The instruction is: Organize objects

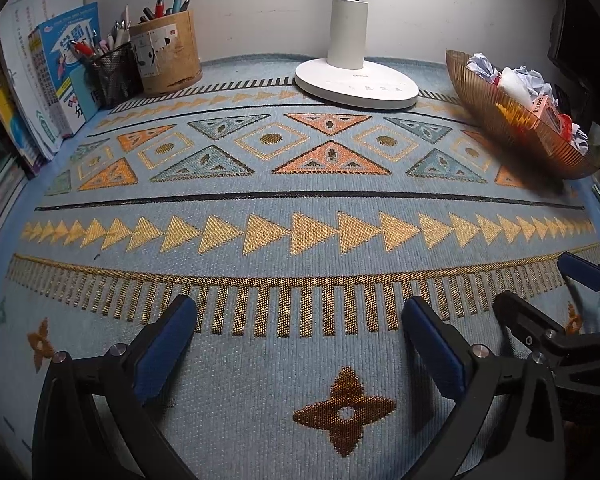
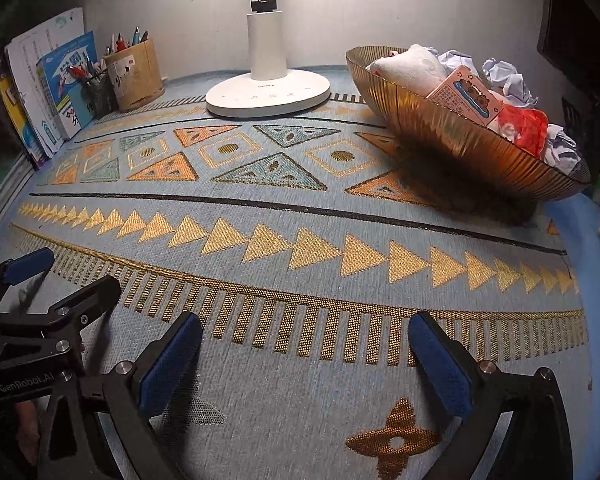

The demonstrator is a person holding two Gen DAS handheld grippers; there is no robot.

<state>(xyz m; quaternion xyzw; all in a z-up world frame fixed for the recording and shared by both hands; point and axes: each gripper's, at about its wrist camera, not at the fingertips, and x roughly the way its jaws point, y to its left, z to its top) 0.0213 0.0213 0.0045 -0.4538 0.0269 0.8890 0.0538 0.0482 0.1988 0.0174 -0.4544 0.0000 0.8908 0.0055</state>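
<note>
1 lamp (image 1: 356,80), 1 bowl (image 1: 496,116) (paper wads inside, count unclear), 2 pen holders (image 1: 168,56), 2 grippers (image 1: 296,320), 1 mat (image 1: 300,208), several books (image 1: 66,68).

Two low, near views wallward, sharing lamp (image 1: 356,84) and bowl (image 2: 460,140).

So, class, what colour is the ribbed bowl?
The ribbed bowl is amber-gold, seen best in the right wrist view.

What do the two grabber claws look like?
Both the left gripper and right gripper are black, with curved arms, silver round bolts and two flat fingers faced with blue fuzzy pads. Small white lettering reading GenRobot.AI marks the left gripper's body in the right wrist view.
</note>
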